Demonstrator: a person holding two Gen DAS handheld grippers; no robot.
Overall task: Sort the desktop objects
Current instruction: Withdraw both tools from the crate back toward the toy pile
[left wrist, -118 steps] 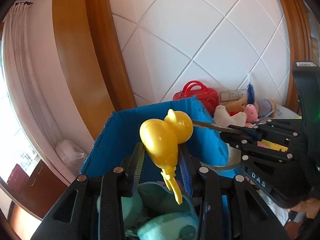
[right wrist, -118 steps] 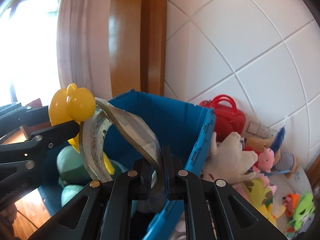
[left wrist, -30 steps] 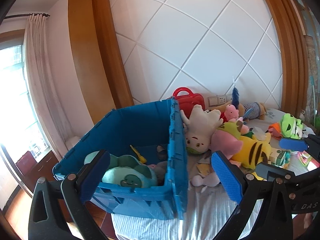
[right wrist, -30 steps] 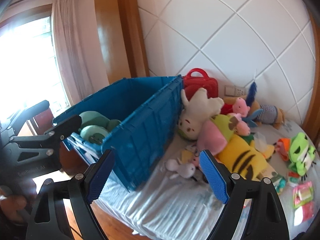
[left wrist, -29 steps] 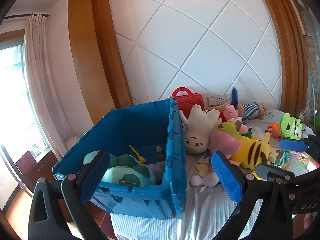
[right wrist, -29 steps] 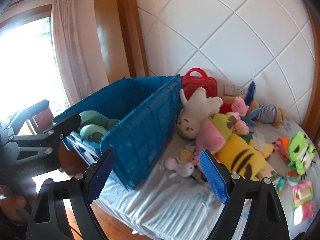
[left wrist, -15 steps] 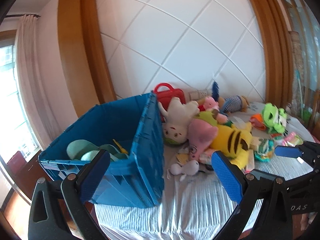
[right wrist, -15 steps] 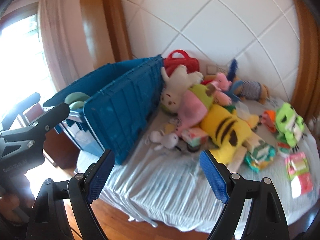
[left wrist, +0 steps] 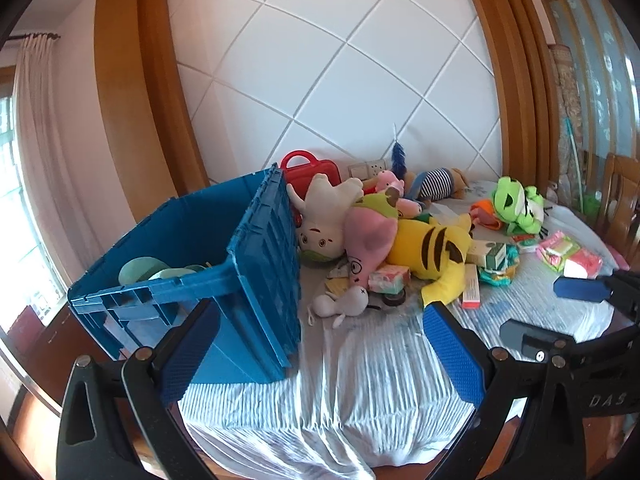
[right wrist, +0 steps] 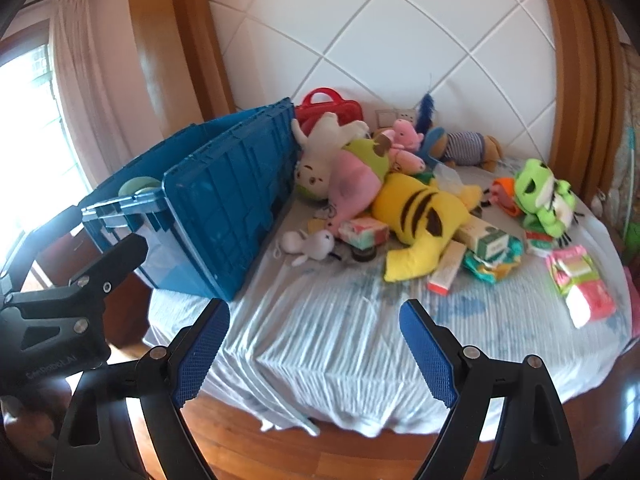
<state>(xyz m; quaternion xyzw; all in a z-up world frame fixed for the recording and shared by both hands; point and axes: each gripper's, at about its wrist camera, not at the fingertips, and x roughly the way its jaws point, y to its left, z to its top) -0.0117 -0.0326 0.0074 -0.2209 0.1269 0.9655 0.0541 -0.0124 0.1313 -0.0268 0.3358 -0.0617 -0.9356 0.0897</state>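
Observation:
A blue crate [left wrist: 256, 264] stands at the table's left end, with green plush shapes [left wrist: 140, 272] inside. A pile of toys lies right of it: a white plush [left wrist: 324, 224], a pink plush [left wrist: 368, 236], a yellow striped plush [left wrist: 432, 248], a small white bunny [left wrist: 344, 302] and a green frog [left wrist: 516, 204]. My left gripper [left wrist: 320, 344] is open and empty, held back from the table's near edge. My right gripper [right wrist: 314, 344] is open and empty, also before the near edge. The crate [right wrist: 224, 196] and the pile [right wrist: 416, 204] show in the right wrist view too.
A red toy case [left wrist: 316, 168] and a striped plush [left wrist: 436, 184] lie against the tiled wall. Small boxes and packets [right wrist: 580, 276] are scattered on the right of the striped cloth [right wrist: 340, 320]. A wooden chair [left wrist: 616, 200] stands at the far right. The cloth hangs over the near edge.
Both grippers let go of the yellow duck and the tape roll at the crate, opened, and pulled back and rightward. The view now takes in the whole table.

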